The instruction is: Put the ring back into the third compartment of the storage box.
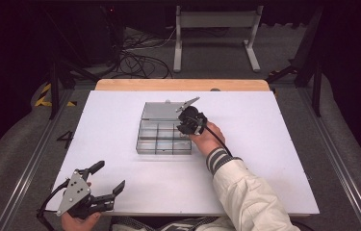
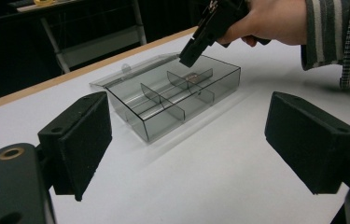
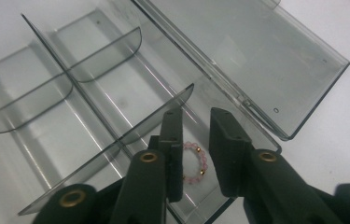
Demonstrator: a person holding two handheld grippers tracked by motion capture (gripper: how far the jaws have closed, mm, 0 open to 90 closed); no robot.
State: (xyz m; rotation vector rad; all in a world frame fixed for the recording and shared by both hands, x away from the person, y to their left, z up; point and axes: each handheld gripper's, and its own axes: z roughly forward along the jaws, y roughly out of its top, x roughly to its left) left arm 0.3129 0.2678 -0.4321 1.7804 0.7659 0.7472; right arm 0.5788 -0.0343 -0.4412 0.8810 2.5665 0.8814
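The right gripper (image 3: 196, 140) hung over a corner compartment of the clear divided box (image 1: 164, 144), its jaws narrowly parted and holding nothing. A pink bead ring (image 3: 194, 163) lay on the compartment floor between them, hemmed by a curved divider (image 3: 154, 121). The box's lid (image 3: 256, 60) lay open beside. The left gripper (image 1: 109, 178) rested at the table's (image 1: 264, 120) near edge, jaws wide and empty.

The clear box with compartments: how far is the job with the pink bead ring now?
Done: the clear box lies open, its lid flat behind it, and the pink bead ring rests in a corner compartment. In hand: the right tool hovers over the ring, jaws slightly apart, not pressing it. The left tool waits open near the table edge. Left: probably withdrawing and closing the lid.
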